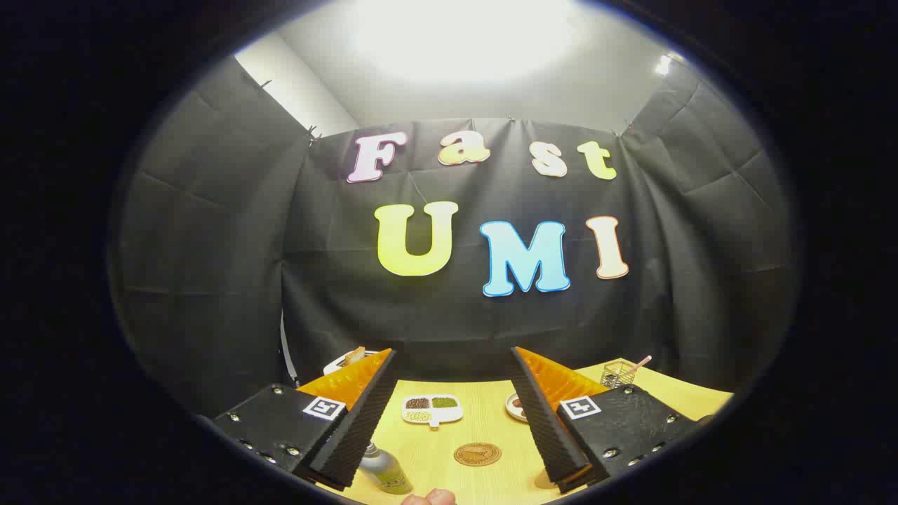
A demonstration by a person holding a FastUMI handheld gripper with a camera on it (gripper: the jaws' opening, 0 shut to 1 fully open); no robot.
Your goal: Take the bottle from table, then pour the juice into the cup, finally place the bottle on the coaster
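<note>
Tongs: we hold our gripper [449, 414] released, its two ridged fingers [365, 414] spread wide with nothing between them, high above the table, which we judge a pre-reach pose.
Bottle: the silvery metal bottle with a narrow capped neck [382, 468] stands upright just beside the left finger's tip, low and near us; we have not taken it yet.
Coaster: a round brown cork-like coaster with a stamped pattern [477, 454] lies flat between the fingers, ahead of the bottle, kept free as the landing spot, we think.
Cup: we cannot tell where it is; part of a pale round base [544, 480] peeks beside the right finger.
Table: the pale yellow wood-grain table [484, 421] is smooth.
Beyond: a white divided dish of grains [432, 409] and a small wire basket [617, 373].
Hand: fingertips [429, 498] show at the near table edge.
</note>
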